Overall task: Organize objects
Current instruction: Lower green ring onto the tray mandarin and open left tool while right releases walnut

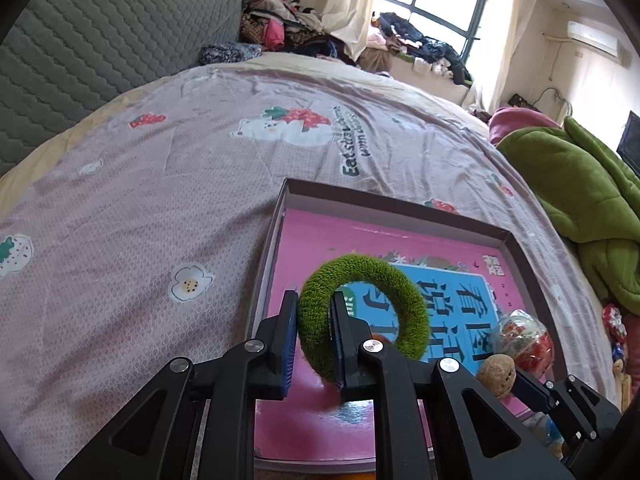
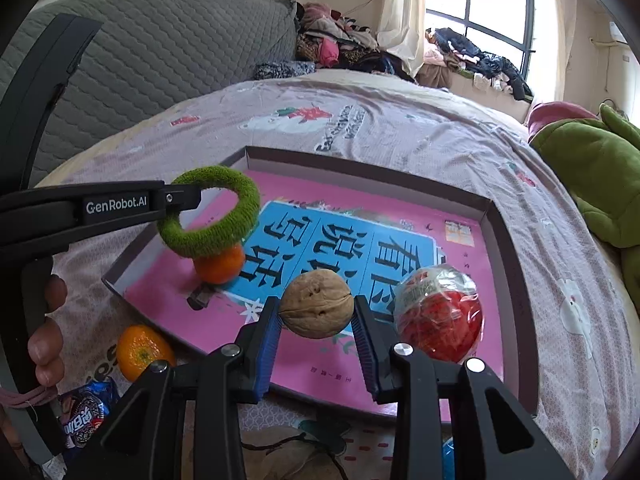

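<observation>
- Outside the tray, near left on the bed: one mandarin [image 2: 142,351] and a cookie packet [image 2: 86,416], seemingly not yet sorted.
- Left tool [image 1: 314,330] closed on the green fuzzy ring [image 1: 362,316], pinching its near-left rim; ring held in the air over the tray's left part, not yet set down.
- In the tray [image 2: 510,248], left side: a second mandarin [image 2: 222,266] resting on the pink book [image 2: 420,364] that lines the bottom, right below the ring; counts as placed.
- Right tool [image 2: 316,312] clamped on the walnut [image 2: 315,304] from both sides, held above the near middle of the tray; looks about to be put in.
- Right of the walnut: a red wrapped sweet [image 2: 440,318] lying in the tray, touching or just beside the right tool's finger; cannot tell which.
- Judged progress: roughly midway, with two items in, two in hand, two waiting on the bed.
</observation>
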### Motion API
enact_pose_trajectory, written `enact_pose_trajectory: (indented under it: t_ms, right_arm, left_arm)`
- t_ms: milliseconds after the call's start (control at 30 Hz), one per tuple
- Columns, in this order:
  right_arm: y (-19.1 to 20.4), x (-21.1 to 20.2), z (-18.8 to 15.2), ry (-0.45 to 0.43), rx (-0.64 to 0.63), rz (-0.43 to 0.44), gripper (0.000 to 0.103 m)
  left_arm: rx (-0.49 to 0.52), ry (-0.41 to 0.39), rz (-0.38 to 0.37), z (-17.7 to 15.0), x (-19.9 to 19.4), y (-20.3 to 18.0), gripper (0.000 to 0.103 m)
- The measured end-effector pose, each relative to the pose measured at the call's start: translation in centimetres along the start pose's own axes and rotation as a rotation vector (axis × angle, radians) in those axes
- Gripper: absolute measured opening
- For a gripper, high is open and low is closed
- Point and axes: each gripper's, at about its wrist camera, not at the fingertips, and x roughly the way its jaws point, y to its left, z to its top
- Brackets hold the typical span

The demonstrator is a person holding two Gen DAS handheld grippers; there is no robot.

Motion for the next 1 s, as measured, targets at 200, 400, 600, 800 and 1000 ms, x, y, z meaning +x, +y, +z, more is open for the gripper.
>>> enact_pose_trajectory:
  t_ms: [200,400,600,800,1000]
  right_arm:
    - [-0.06,0.61,-0.33,0.039,0.002,-0.003,0.036]
    - [-0.31,0.48,-0.31,0.036,0.014,-0.001,0.036]
    - [-0.43,0.57,-0.22,0.038,0.019,0.001,0.036]
    - [-0.63,0.46,-0.25,0.036,0.030,0.004,0.036]
    - [-0.85,-0.01,-0.14,0.019,0.044,0.012,0.036]
  left_arm:
    - [-0.006,0.017,0.002,-0.09,0.55,0.28,0.018]
    - [-0.025,0.033,-0.004,-0.27,0.95,0.74,0.018]
    - [-0.027,0.025,-0.006,-0.27,0.78,0.80,0.018]
    - [-0.015,0.021,-0.016,-0.24,0.62,0.58,0.019]
    - [0.012,0.034,-0.025,-0.48,0.35,0.02,0.024]
